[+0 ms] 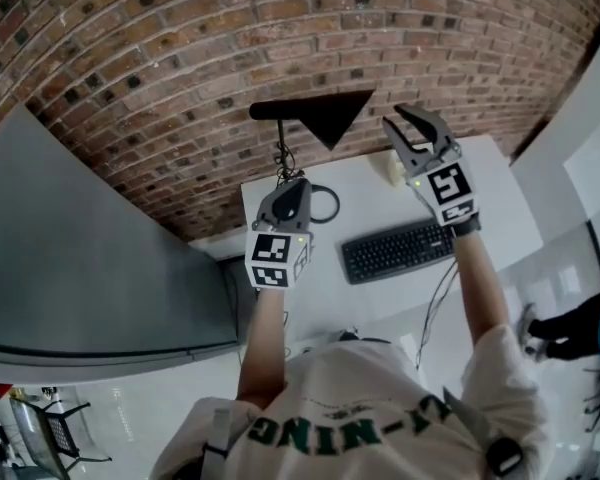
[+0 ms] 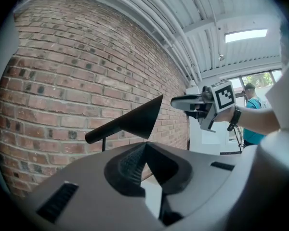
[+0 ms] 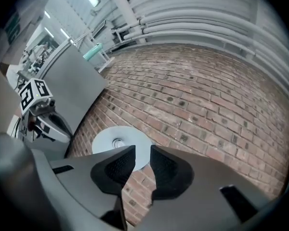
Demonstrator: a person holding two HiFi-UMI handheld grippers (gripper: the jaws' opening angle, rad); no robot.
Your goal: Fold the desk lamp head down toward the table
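Desk [image 1: 380, 296] is white with a smooth top, set against a rough red-brown brick wall [image 1: 180, 38] with pale mortar lines. A flat grey partition [image 1: 80, 258] stands at 9 o'clock of it. Black keyboard [image 1: 397, 250] lies on the desk at 6 o'clock of my right tongs [image 1: 412, 128]. Overhead is a ribbed metal ceiling with round pipes [image 3: 192, 25] and a bright skylight [image 2: 245, 35]. Another person in a teal top [image 2: 253, 112] stands well off, beyond my right forearm. Desk lamp head [image 1: 325, 116] sits raised and roughly level over the far desk edge: a matte black cone on a thin black tube. A slim stem [image 1: 280, 156] drops below it, and a black cable loop [image 1: 327, 206] lies on the desk just beside my left tongs [image 1: 292, 186]. In the head view the lamp head is at 12 o'clock of the left tongs and 9 o'clock of the right tongs, apart from both. In the left gripper view the cone is at 12 o'clock above the jaw tips; the jaws are pressed together at the tips with nothing between them. The right gripper view looks into the cone's mouth, a pale round inner face with the socket at its centre, at 11 o'clock behind the jaws. These jaws are parted by a narrow gap that shows only brick, so they hold nothing. Pads [image 2: 127, 165] are dark and ribbed; the tongs bodies are smooth grey plastic, each with a marker cube [image 1: 272, 260].
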